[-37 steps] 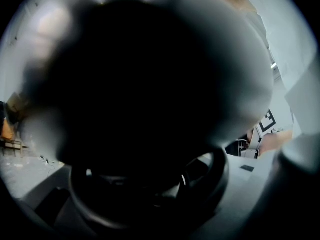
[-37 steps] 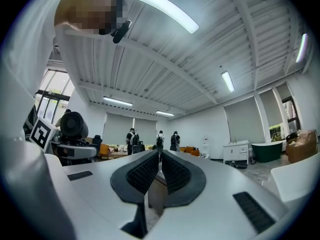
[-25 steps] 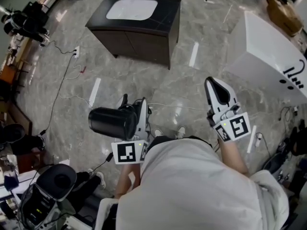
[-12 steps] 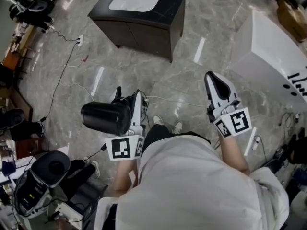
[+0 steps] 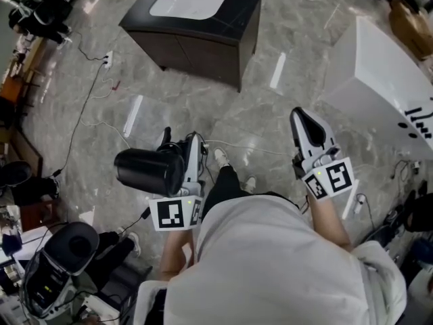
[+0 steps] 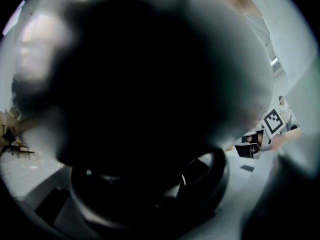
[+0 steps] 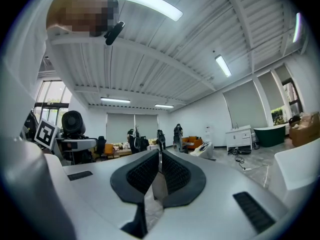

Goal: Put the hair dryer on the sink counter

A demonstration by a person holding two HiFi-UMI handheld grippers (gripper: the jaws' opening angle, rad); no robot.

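In the head view my left gripper [image 5: 177,149] is shut on a black hair dryer [image 5: 147,171], whose round barrel sticks out to the left above the floor. That dryer [image 6: 140,84] fills nearly all of the left gripper view as a dark blur, hiding the jaws. My right gripper [image 5: 303,116] is held out level on the right, shut with nothing in it; in the right gripper view its [image 7: 160,156] black pads meet. The dark sink counter [image 5: 233,19] with a white basin [image 5: 188,1] stands ahead, at the top of the head view, well away from both grippers.
A white bathtub-like unit [image 5: 379,80] stands at the right. Cables [image 5: 91,107] run over the grey marble floor at the left, by cluttered equipment [image 5: 40,9]. A black machine [image 5: 67,249] stands at the lower left. The person's shoe [image 5: 221,157] is on the floor between the grippers.
The left gripper with the dryer has shifted a little to the left in the head view. A foot has stepped forward toward the counter. The right gripper has barely shifted.
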